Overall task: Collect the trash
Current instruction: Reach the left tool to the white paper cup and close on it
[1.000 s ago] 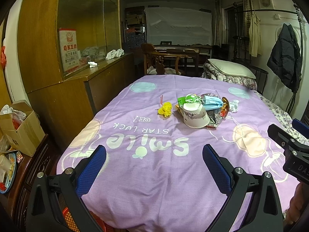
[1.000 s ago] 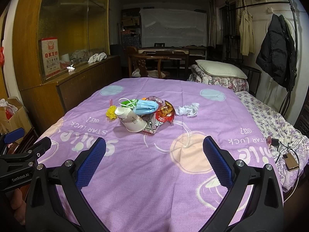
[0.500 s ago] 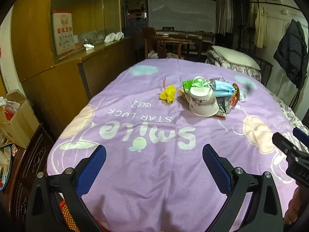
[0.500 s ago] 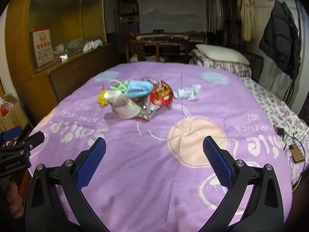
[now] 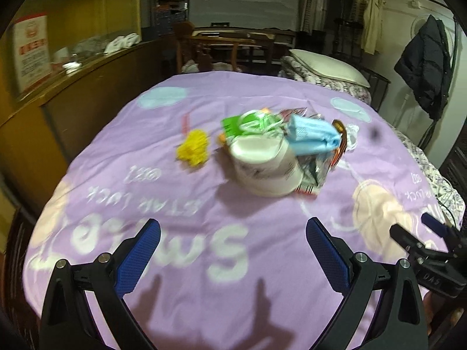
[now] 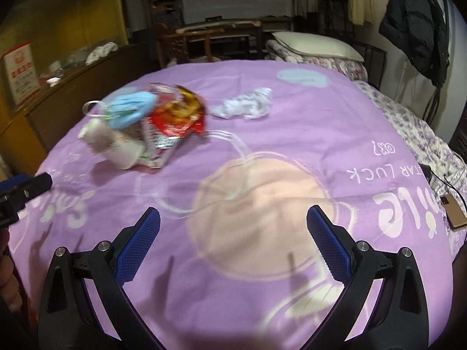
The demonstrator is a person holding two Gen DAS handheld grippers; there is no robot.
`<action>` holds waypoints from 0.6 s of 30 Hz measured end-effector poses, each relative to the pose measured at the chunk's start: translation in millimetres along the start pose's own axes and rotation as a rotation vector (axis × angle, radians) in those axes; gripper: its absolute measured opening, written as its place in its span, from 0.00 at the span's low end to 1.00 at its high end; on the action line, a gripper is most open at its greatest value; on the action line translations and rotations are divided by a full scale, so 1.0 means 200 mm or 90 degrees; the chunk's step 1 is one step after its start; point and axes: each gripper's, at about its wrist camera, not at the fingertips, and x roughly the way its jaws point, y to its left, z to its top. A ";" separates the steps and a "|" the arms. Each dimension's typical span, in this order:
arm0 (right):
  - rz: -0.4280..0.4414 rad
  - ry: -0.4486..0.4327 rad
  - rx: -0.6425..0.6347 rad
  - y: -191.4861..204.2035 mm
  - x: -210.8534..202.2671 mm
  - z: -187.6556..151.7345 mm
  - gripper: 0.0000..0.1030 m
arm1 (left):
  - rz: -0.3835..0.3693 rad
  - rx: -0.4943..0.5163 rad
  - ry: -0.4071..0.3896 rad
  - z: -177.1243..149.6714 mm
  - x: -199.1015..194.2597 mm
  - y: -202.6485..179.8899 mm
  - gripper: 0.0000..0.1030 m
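A heap of trash lies mid-table on the purple cloth (image 5: 204, 248): a white paper cup (image 5: 264, 166) on its side, a blue face mask (image 5: 312, 135), a green wrapper (image 5: 233, 124), a red snack bag (image 6: 175, 122). A yellow crumpled scrap (image 5: 194, 150) lies left of the heap and a white crumpled tissue (image 6: 243, 106) right of it. My left gripper (image 5: 230, 233) hangs open over the cloth, short of the cup. My right gripper (image 6: 233, 230) is open too, nearer than the tissue. Both hold nothing.
A long wooden cabinet (image 5: 73, 87) runs along the left side. A bed with a pillow (image 6: 318, 48) stands behind right, a dark coat (image 6: 420, 26) hangs at far right. A phone with cable (image 6: 452, 210) lies at the cloth's right edge. A chair (image 5: 210, 49) stands beyond the table.
Both grippers have moved forward and lower toward the trash heap, which now looks larger and closer. Both stay open. The trash itself has not moved.
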 end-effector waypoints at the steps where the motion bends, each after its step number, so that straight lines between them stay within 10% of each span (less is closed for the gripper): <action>1: -0.003 0.006 0.003 -0.02 0.03 0.01 0.94 | -0.005 0.002 -0.004 0.03 0.05 -0.01 0.95; 15: 0.011 0.052 0.008 -0.05 0.28 0.01 0.94 | -0.057 0.010 -0.016 0.25 0.45 -0.06 0.94; 18: 0.025 0.045 -0.009 -0.03 0.28 0.00 0.94 | -0.080 0.004 -0.023 0.24 0.44 -0.04 0.75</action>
